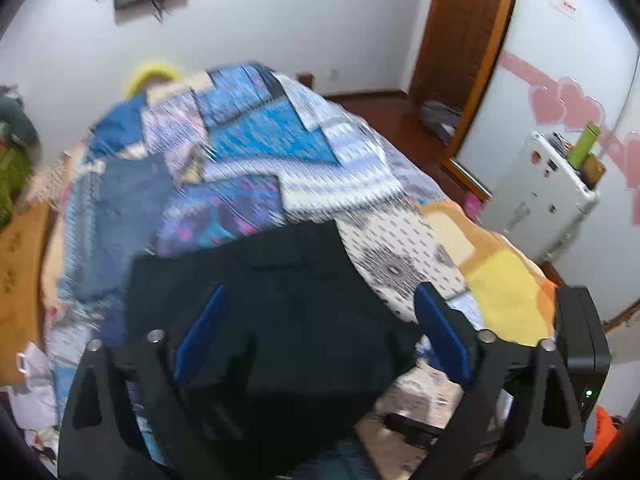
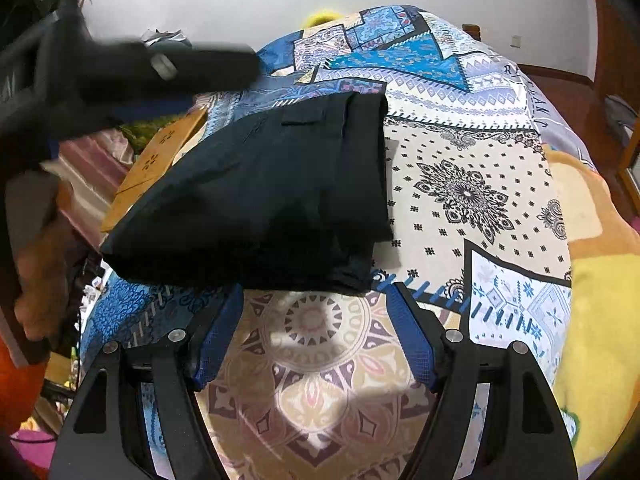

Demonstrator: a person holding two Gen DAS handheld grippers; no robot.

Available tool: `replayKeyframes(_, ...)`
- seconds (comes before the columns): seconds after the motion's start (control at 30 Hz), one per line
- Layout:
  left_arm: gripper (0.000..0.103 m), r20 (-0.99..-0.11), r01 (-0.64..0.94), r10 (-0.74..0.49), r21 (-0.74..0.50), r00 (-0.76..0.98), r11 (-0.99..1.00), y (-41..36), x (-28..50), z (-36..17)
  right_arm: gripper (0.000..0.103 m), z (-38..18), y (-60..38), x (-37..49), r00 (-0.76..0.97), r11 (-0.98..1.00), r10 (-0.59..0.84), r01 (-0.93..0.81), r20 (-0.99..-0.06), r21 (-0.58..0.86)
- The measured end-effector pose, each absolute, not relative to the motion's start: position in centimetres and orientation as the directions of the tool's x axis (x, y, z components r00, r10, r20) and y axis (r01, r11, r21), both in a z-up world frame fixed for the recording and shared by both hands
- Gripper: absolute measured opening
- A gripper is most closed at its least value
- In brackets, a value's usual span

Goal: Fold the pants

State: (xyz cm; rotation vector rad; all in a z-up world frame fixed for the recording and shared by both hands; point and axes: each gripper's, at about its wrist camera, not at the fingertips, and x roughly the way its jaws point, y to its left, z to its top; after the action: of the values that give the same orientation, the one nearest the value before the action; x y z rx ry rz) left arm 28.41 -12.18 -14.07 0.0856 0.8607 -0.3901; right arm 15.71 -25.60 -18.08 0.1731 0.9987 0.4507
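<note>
The black pants lie folded into a compact rectangle on the patterned bedspread. In the left wrist view, which is blurred by motion, the pants lie under and between my fingers. My left gripper is open and empty above them; it shows as a dark blurred shape in the right wrist view, up left. My right gripper is open and empty, its blue pads just short of the pants' near edge.
The bed fills both views. A yellow and orange blanket lies at its right side. A white appliance stands by the right wall beside a wooden door. Wooden furniture and clutter sit left of the bed.
</note>
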Motion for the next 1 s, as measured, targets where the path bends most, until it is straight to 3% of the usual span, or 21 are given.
replayKeyframes(0.2,0.102,-0.735,0.230,-0.116,0.056,0.668,0.971,-7.0,32.5,-13.8,0.071,-17.9,-25.0,15.7,0.457,0.893,0.445,-0.290,-0.771,0.343)
replayKeyframes(0.57,0.102,-0.892,0.147,0.044,0.123,0.450,0.981,0.6,44.1,-22.4,0.071,-17.5,-23.2,16.4,0.426,0.871,0.478,-0.340,-0.768,0.354)
replayKeyframes(0.77,0.103,-0.947,0.169,0.064,0.122,0.314,0.978,1.7,46.0,-28.8,0.071,-17.7,-23.3,18.0,0.432,0.877,0.471,-0.326,-0.769,0.354)
replayKeyframes(1.0,0.103,-0.946,0.122,0.034,0.078,0.323,0.989,5.0,42.7,-29.0,0.071,-17.9,-24.5,18.8,0.464,0.906,0.420,-0.265,-0.780,0.331)
